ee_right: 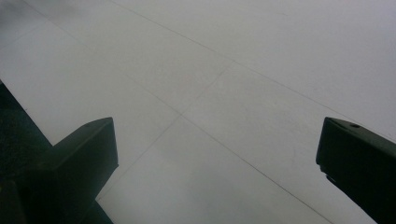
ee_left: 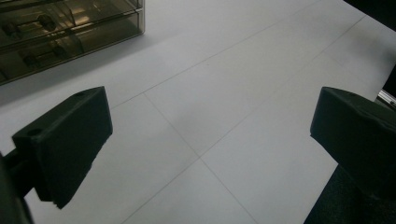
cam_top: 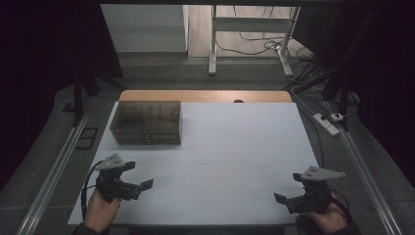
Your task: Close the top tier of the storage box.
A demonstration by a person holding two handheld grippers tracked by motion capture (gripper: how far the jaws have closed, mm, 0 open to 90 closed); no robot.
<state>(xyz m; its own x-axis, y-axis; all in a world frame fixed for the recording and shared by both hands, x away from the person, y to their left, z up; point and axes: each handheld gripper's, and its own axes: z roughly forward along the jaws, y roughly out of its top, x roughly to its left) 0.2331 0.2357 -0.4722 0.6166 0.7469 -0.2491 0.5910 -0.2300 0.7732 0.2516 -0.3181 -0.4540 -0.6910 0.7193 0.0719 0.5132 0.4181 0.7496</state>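
Note:
A smoked, see-through drawer box (cam_top: 146, 122) stands at the back left of the white table top (cam_top: 235, 147). My left gripper (cam_top: 138, 175) hovers near the front left edge, open and holding nothing, its jaws pointing right toward the table's middle. The left gripper view has the drawer box (ee_left: 60, 32) at its upper left, well beyond the wide-apart jaws of the left gripper (ee_left: 210, 126). My right gripper (cam_top: 288, 188) is near the front right corner, open too, pointing left. In its own view the right gripper (ee_right: 219, 154) frames bare white surface.
A strip of wooden table edge (cam_top: 205, 96) shows behind the white top. Metal rails run along both sides on the floor. A power strip (cam_top: 327, 122) and cables lie at the right, and a white frame (cam_top: 213, 44) stands farther back.

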